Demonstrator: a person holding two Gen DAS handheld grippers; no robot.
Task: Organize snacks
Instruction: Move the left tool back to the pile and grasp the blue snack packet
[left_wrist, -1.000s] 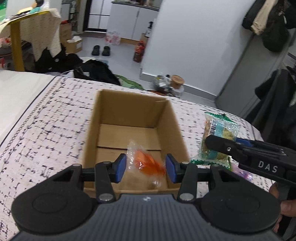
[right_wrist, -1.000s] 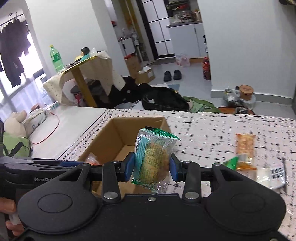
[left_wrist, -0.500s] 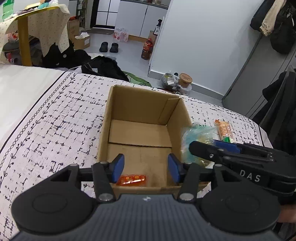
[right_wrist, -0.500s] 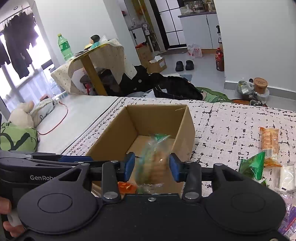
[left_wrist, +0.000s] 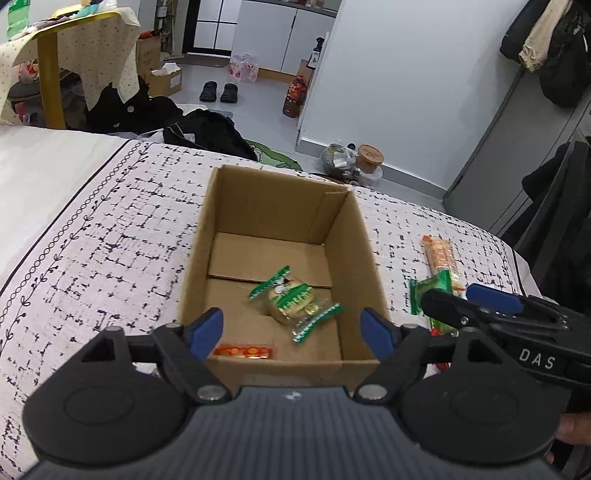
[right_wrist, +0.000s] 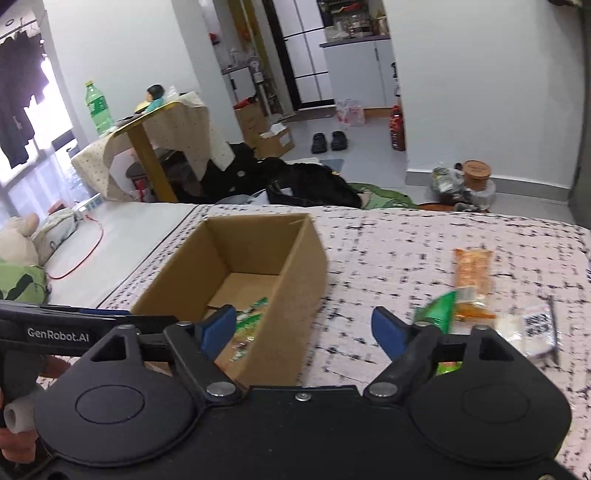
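An open cardboard box stands on the patterned bedspread. Inside lie a green-edged cookie packet and an orange snack packet. My left gripper is open and empty above the box's near edge. My right gripper is open and empty, just right of the box; it shows in the left wrist view. Loose on the bed right of the box lie an orange cracker packet, a green packet and a white packet.
The bedspread ends at a far edge, with floor beyond holding black bags, shoes, a red bottle and a tub. A covered yellow table stands at back left.
Both grippers opened. The orange packet dropped from my left gripper into the box, then the cookie packet dropped from my right gripper into it. The right gripper moved right, off the box.
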